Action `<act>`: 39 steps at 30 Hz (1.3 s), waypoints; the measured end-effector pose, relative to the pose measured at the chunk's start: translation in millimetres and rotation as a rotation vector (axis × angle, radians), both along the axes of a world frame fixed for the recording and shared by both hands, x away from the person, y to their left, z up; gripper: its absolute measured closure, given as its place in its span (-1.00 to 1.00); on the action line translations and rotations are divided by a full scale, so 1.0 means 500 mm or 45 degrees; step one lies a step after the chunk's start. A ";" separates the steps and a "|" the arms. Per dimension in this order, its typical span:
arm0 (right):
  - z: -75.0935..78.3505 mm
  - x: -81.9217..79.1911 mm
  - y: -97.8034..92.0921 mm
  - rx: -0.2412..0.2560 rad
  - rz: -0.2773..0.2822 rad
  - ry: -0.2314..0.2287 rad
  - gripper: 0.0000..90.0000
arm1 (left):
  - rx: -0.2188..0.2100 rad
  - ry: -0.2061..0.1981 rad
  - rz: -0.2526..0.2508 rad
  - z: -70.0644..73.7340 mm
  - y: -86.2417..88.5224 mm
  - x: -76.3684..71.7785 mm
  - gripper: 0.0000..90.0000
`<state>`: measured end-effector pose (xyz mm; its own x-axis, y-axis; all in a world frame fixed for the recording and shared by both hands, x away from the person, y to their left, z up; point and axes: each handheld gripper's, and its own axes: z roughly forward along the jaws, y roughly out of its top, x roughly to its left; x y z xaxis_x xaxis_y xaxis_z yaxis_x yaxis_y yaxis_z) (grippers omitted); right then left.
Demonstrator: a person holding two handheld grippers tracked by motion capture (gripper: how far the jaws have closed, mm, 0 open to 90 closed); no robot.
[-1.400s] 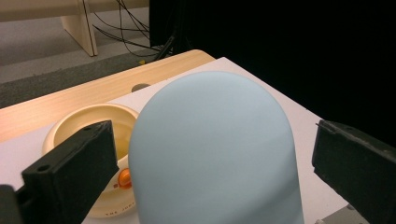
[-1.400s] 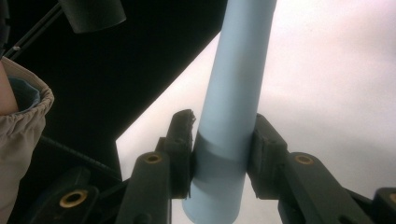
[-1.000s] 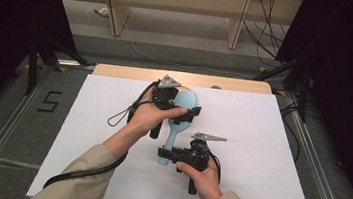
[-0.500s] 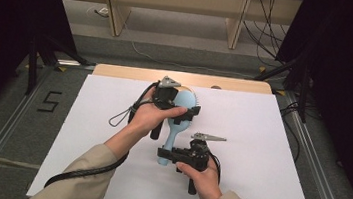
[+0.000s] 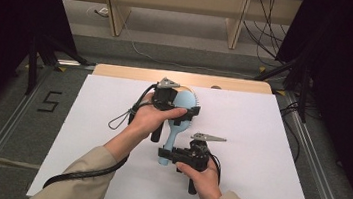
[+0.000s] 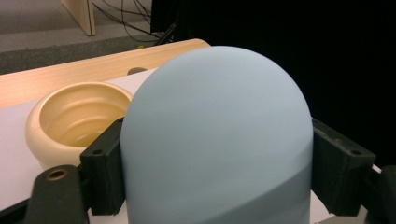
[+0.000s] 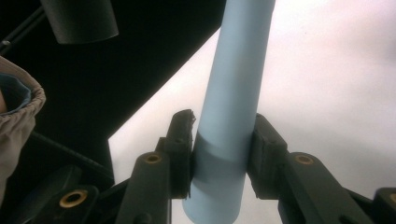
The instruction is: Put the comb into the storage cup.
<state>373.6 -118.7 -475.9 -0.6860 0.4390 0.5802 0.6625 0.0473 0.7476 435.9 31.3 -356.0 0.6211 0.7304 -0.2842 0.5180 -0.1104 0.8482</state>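
The left claw has edged slightly nearer, still clamping the hairbrush.

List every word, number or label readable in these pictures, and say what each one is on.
"5": a dark numeral on the grey floor, left of the white table, seen in the high view.
No readable text on the light blue hairbrush, held at its head by the left gripper and at its handle by the right gripper.
None on the cream bowl in the left gripper view either.
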 end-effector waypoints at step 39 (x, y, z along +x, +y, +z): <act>0.016 0.003 -0.004 -0.244 -0.231 -0.253 -0.31 | -0.030 -0.229 0.006 0.001 0.011 -0.037 -0.56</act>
<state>374.9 -120.5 -467.9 -0.6781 0.6527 0.3378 0.5149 0.0939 0.8521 417.5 36.8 -355.6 0.6599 0.7280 -0.1857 0.3579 -0.0873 0.9297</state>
